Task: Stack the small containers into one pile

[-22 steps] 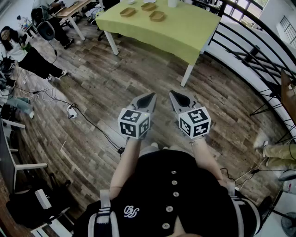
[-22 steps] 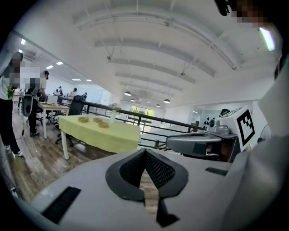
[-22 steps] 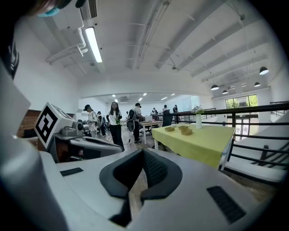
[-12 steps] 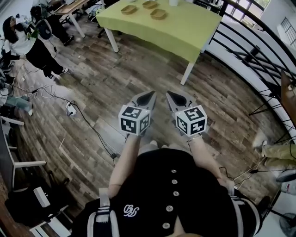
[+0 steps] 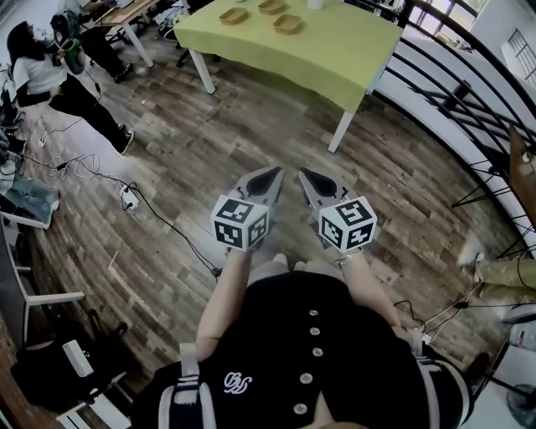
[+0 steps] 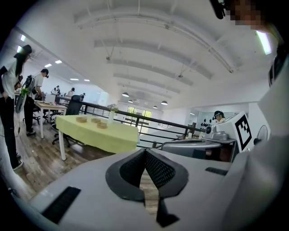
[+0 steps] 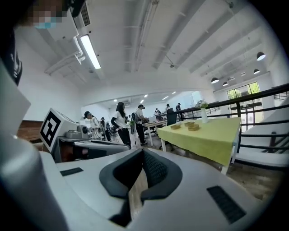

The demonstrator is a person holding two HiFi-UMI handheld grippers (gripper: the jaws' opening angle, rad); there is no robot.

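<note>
I have both tools closed tight with nothing in them; the left tool (image 5: 270,176) and right tool (image 5: 308,178) sit side by side near me over the wood floor (image 5: 176,176). The small containers (image 5: 287,24), three as far as I can make out, lie unstacked on the far green table (image 5: 335,54), well apart from both tools
</note>
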